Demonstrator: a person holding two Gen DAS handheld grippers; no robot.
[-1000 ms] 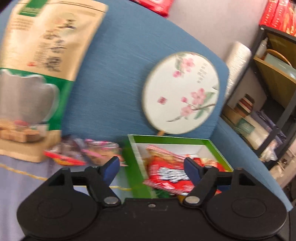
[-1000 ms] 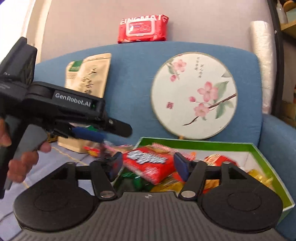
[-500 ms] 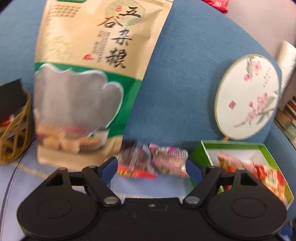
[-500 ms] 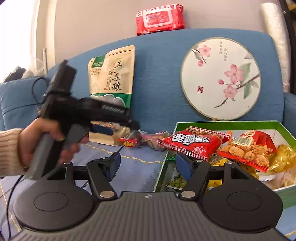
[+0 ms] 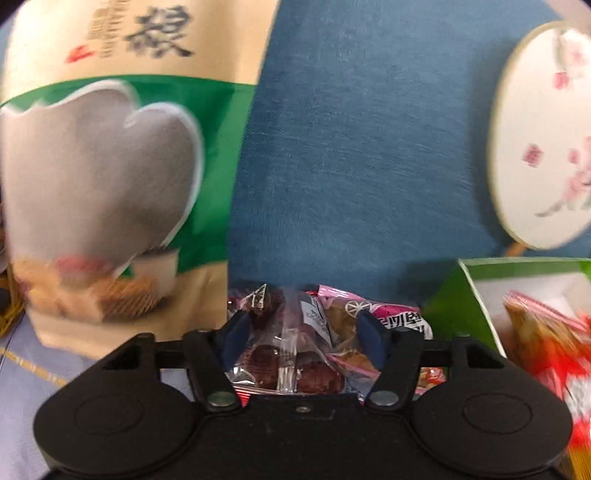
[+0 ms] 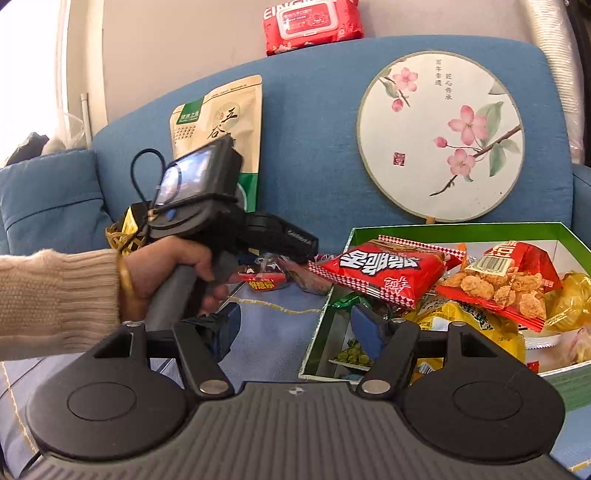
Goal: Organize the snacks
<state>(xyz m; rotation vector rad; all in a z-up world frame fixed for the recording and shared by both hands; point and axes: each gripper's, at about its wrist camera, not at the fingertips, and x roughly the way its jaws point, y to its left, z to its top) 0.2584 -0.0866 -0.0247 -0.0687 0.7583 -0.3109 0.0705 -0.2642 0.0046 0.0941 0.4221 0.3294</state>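
A clear packet of dark red dates (image 5: 288,354) lies on the sofa seat with a pink snack packet (image 5: 373,328) beside it. My left gripper (image 5: 303,332) is open, its blue fingers on either side of the date packet; it also shows in the right wrist view (image 6: 258,258). The green snack box (image 6: 461,229) at right holds a red checkered bag (image 6: 384,269), a fried-snack bag (image 6: 502,280) and yellow packets. My right gripper (image 6: 295,328) is open and empty, in front of the box's left edge.
A tall beige and green grain pouch (image 5: 110,147) leans on the blue sofa back (image 5: 351,147). A round floral fan (image 6: 439,136) leans behind the box. A red wipes pack (image 6: 310,22) sits on top of the sofa back. A gold-corded item (image 6: 125,232) lies at left.
My left gripper has swung left away from the box and moved in close, so its open fingers now flank the date packet. My right gripper has drawn back a little.
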